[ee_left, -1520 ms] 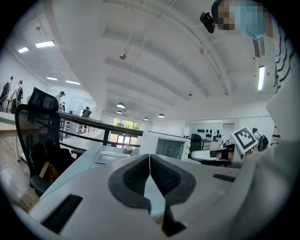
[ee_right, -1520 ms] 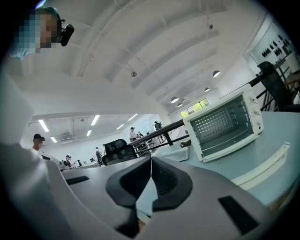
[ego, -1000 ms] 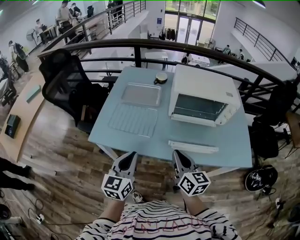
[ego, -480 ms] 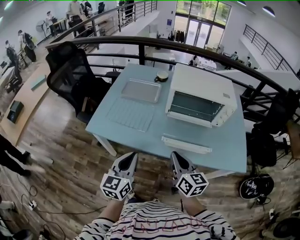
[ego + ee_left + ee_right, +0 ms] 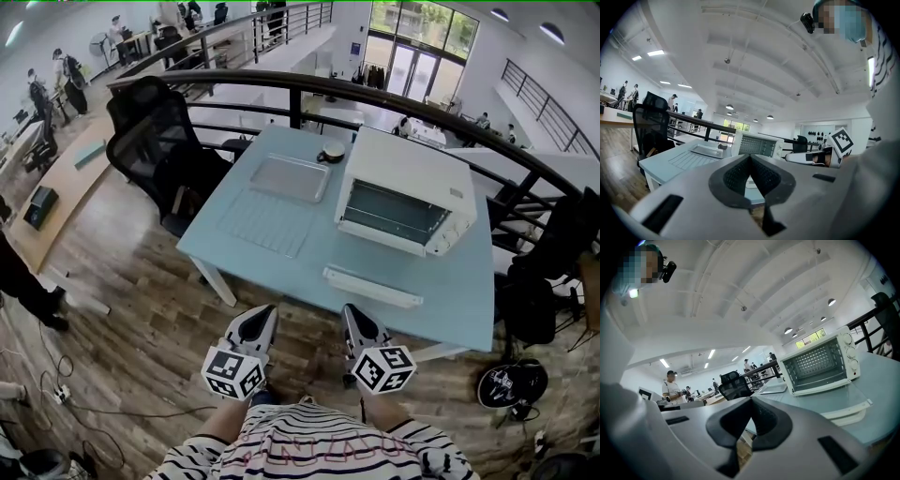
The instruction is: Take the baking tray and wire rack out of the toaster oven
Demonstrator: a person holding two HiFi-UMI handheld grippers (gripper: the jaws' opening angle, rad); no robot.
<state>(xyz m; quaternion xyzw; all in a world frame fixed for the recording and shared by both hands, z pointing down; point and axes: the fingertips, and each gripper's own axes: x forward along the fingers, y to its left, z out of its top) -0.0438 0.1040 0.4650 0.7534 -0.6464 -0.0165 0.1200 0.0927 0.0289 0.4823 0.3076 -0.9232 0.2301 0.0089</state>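
Note:
The white toaster oven [image 5: 403, 202] stands on the right of the light blue table [image 5: 281, 262], its door [image 5: 372, 287] folded down and its cavity open. The baking tray [image 5: 289, 178] lies on the table left of the oven, and the wire rack [image 5: 267, 222] lies flat just in front of the tray. My left gripper [image 5: 260, 323] and right gripper [image 5: 354, 319] hang side by side before the table's near edge, both shut and empty. The left gripper view shows the left gripper [image 5: 750, 157], the tray [image 5: 710, 150] and the oven [image 5: 757, 145]. The right gripper view shows the right gripper [image 5: 751, 399] and the oven [image 5: 820, 364].
A small dark cup [image 5: 330, 152] sits at the table's far edge behind the tray. A black office chair [image 5: 155, 131] stands at the table's left and a black railing [image 5: 309, 89] curves behind it. Bags [image 5: 511, 384] lie on the wooden floor at the right.
The head view has swung a little, so table and oven sit slightly further right in it. Both grippers stay shut, side by side. A person has come into view at the left edge.

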